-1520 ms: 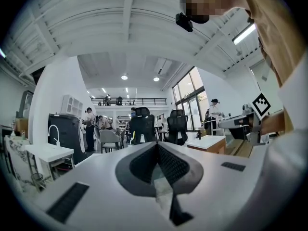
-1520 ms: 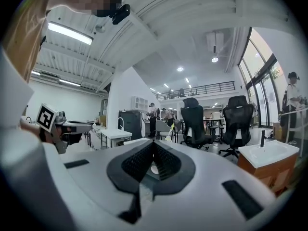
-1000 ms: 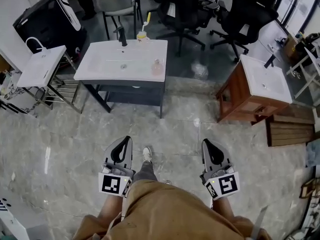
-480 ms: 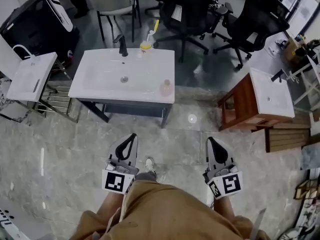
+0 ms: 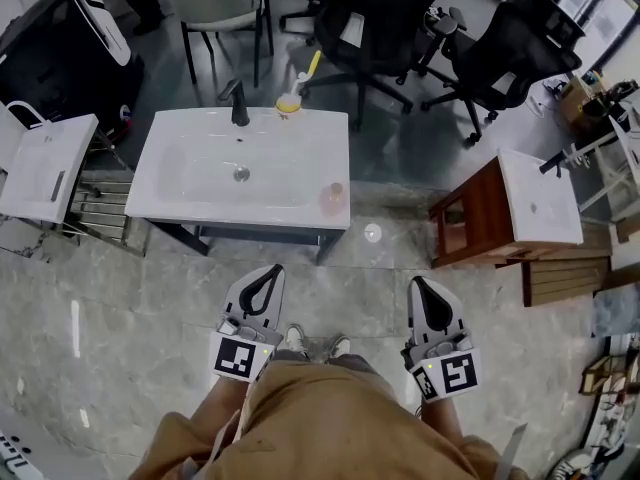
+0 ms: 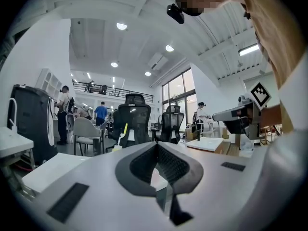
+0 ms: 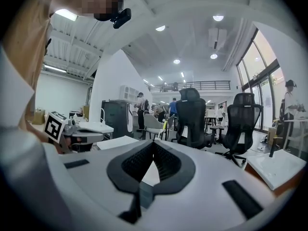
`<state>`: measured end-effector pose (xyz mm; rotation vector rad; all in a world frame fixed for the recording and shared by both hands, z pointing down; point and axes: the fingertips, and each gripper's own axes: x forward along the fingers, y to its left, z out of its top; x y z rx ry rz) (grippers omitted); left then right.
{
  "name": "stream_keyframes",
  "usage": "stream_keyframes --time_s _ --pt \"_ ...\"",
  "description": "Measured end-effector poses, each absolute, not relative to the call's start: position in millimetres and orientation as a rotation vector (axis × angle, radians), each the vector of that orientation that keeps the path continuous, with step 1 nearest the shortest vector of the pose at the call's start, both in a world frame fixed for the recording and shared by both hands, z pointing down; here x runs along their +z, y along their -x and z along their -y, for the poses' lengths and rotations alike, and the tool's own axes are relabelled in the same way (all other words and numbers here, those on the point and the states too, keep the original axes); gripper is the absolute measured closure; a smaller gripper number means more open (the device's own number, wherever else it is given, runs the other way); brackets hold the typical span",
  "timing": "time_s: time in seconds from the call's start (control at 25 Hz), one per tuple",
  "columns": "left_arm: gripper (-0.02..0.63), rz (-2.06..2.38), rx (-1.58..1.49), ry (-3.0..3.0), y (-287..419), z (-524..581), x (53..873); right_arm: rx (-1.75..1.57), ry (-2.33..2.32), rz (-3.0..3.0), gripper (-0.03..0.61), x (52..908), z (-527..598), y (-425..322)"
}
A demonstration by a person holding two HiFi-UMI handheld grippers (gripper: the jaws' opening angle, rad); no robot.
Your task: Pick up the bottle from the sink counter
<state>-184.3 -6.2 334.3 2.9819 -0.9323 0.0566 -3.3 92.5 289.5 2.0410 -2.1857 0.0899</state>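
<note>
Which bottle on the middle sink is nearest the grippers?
The pink bottle at the front right corner; the yellow-topped bottle stands at the back edge.

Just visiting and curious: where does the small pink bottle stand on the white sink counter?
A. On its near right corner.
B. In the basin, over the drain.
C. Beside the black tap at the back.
A: the head view shows the pink bottle on the near right corner of the sink counter, well apart from the black tap.

Pinkish bottle stands upright at front-right corner of sink counter.
</note>
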Motion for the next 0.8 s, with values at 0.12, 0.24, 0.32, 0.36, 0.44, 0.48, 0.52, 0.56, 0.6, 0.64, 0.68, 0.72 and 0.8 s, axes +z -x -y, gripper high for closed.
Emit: stream_keyframes --time_s 0.12,0.24,0.32,0.36,0.44,0.48,0.52,0.56,0.6,0.64,0.68,0.72,0.8 --pt "0.611 0.915 0.040 -2.993 164.2 9.9 333.1 0.095 -2.051 2.187 0.588 288.7 -87.7 -9.1" --pt "0.611 0.964 0.024 -3.000 151.4 14.0 327.7 0.102 -2.035 2.216 0.587 291.5 -82.4 -20.6" --pt "0.611 1.024 0.012 -2.998 147.5 18.5 323.1 0.111 -2.010 2.234 0.586 294.8 -77.3 -28.9" --pt "0.611 1.048 0.015 -2.992 145.5 20.2 322.2 0.114 -1.999 2.245 0.587 295.7 -74.4 -33.9" --pt "0.611 1.074 0.045 -2.996 139.9 23.8 324.1 0.121 -1.988 2.268 0.586 297.0 -67.6 -44.4" --pt "0.611 1.080 0.059 -3.001 136.6 26.2 325.8 0.127 -1.985 2.279 0.586 298.4 -63.8 -49.1" --pt "0.611 1.084 0.067 -3.003 133.8 29.1 327.0 0.136 -1.980 2.290 0.587 300.0 -60.3 -52.5" --pt "0.611 1.090 0.074 -3.004 131.5 32.1 328.0 0.143 -1.972 2.300 0.586 301.9 -57.5 -54.7" --pt "0.611 1.099 0.080 -3.005 129.4 35.5 328.7 0.148 -1.960 2.309 0.587 304.2 -54.8 -56.3" --pt "0.611 1.111 0.083 -3.003 127.3 39.5 329.1 0.152 -1.945 2.316 0.587 306.9 -51.8 -57.8" --pt "0.611 1.123 0.083 -2.999 125.2 43.5 329.5 0.157 -1.933 2.322 0.588 309.9 -48.9 -59.3" --pt "0.610 1.128 0.082 -2.996 122.9 46.8 330.0 0.166 -1.926 2.329 0.587 312.9 -46.5 -60.6" --pt "0.609 1.110 0.081 -2.996 117.6 50.7 331.6 0.192 -1.921 2.341 0.588 318.4 -43.2 -62.5"
